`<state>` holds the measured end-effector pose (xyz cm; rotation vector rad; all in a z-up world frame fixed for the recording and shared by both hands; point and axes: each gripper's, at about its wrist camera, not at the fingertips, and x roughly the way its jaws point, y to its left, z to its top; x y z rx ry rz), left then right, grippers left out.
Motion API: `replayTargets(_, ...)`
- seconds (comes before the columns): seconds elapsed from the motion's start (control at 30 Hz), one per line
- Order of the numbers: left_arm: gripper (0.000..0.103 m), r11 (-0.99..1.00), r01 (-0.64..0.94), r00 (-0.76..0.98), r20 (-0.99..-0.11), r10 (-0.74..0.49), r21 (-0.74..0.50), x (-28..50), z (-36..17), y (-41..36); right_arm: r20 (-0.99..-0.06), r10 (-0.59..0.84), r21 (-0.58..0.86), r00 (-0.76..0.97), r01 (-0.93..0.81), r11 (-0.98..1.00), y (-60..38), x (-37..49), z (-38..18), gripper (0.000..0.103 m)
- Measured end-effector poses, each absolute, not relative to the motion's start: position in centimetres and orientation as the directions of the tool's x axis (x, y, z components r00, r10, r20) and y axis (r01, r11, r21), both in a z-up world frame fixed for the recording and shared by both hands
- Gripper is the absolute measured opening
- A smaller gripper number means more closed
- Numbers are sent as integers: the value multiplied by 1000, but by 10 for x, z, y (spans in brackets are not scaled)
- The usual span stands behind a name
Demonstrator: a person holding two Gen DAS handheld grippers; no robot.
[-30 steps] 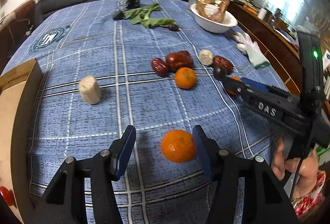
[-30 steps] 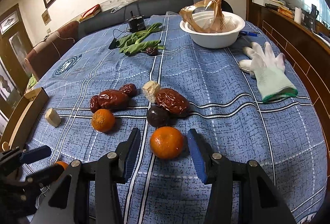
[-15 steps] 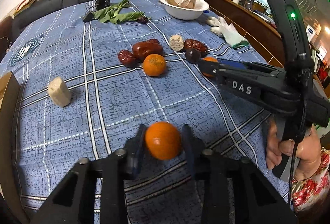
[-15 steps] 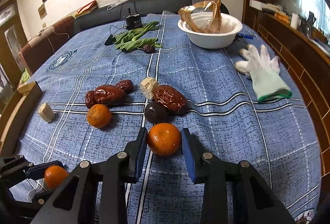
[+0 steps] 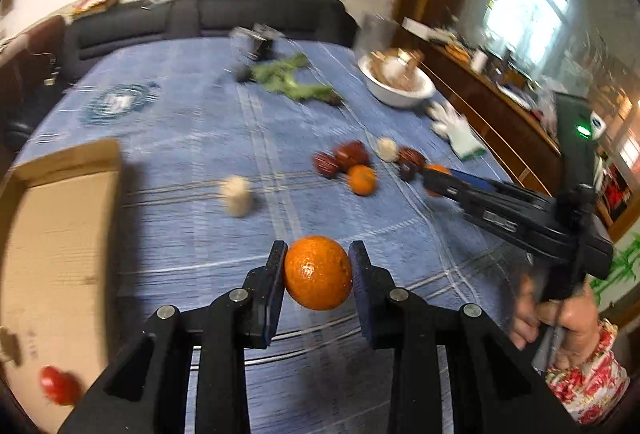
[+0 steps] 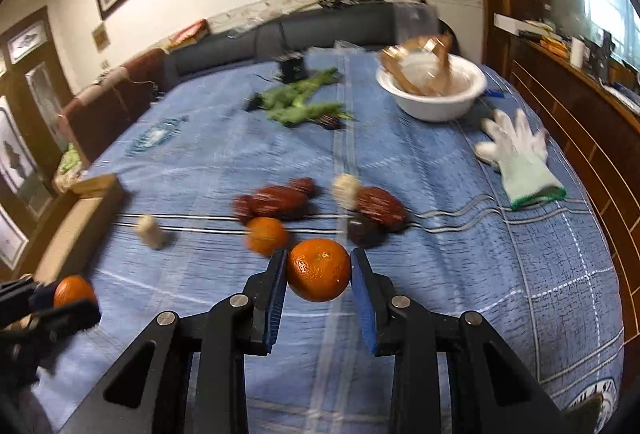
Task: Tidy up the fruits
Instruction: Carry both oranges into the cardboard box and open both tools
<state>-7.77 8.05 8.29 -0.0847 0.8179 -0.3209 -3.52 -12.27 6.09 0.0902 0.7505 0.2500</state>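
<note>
My left gripper [image 5: 318,272] is shut on an orange [image 5: 318,273] and holds it above the blue tablecloth. My right gripper [image 6: 319,270] is shut on a second orange [image 6: 319,269], also lifted off the cloth. A third orange [image 6: 267,235] lies on the table beside several red dates [image 6: 276,199] and a dark round fruit [image 6: 365,231]. A cardboard box [image 5: 52,230] stands at the left, with a red fruit [image 5: 58,386] near its front. The right gripper with its orange shows in the left wrist view [image 5: 438,174].
A white bowl [image 6: 434,92] with brown paper stands at the back right. A white glove [image 6: 520,154] lies near the right edge. Green vegetables [image 6: 304,102] lie at the back. Two pale lumps [image 6: 150,232] [image 6: 346,188] lie on the cloth.
Both grippers have closed on their oranges and lifted them off the cloth. The left gripper has swung toward the cardboard box. Both views are blurred by motion.
</note>
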Motion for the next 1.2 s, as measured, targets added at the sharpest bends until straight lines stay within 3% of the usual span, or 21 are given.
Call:
replayTargets(0.27,30,996,40,711,-699,-81,-74,-94,109,198,-617,414,185,670,-387,903,-38,-71,107,35)
replayTargets(0.47,30,997,-80,670,-741,46,-11,-92,94,271,-628,548,244,552,-529,813,47,-80,107,35)
replayTargets(0.73,30,985,-171,628,-770,116,8,-86,68,314,-700,577,216,420,-646,732,153,-74,73,35)
replayTargets(1.2,31,974,-227,538,-835,116,-11,-68,40,338,-776,532,166,338,-706,689,212,-64,32,37)
